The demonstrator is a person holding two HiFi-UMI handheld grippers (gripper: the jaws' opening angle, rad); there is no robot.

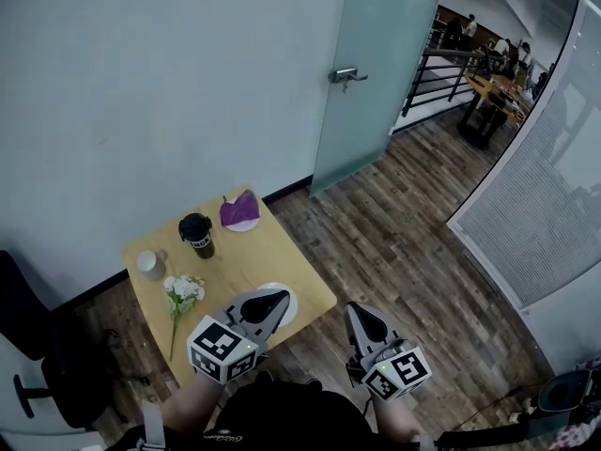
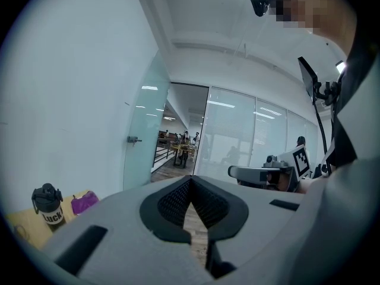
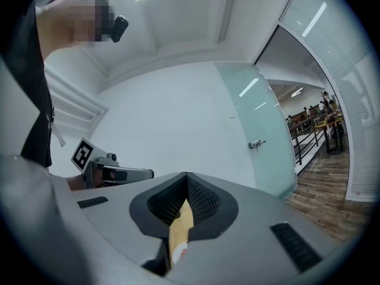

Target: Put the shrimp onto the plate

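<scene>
You held the left gripper (image 1: 272, 303) with its two jaws closed, tips touching and nothing between them. In its own view only the wood floor (image 2: 191, 218) showed through the thin gap below the tips. It hung over the front edge of the small yellow table (image 1: 282, 252), right above the plate (image 1: 289, 310). It covered the left part of the plate, so you could see only a white curved bit on the right side.

You held the right gripper (image 1: 359, 316) closed too, tips together and empty. It was off the table, over the floor near the table's front corner. Through its thin gap a strip of the table showed, with a small white and red patch low down that was too blurry to name.

The shrimp was hard to find. It may have been the purple thing (image 1: 239, 210) that sat on a small dish (image 1: 248, 225) at the far edge of the table, but it was too small to tell. That purple thing was well apart from both grippers, across the table from the plate. Just beside it stood a black bottle (image 1: 197, 234). A white cup (image 1: 150, 264) was at the left edge, and some flowers (image 1: 183, 289) lay near the left gripper.

Past the table was a glass door (image 1: 376, 64). A dark chair (image 1: 38, 355) was cut off at the left edge. Your arms were mostly hidden under the grippers.
</scene>
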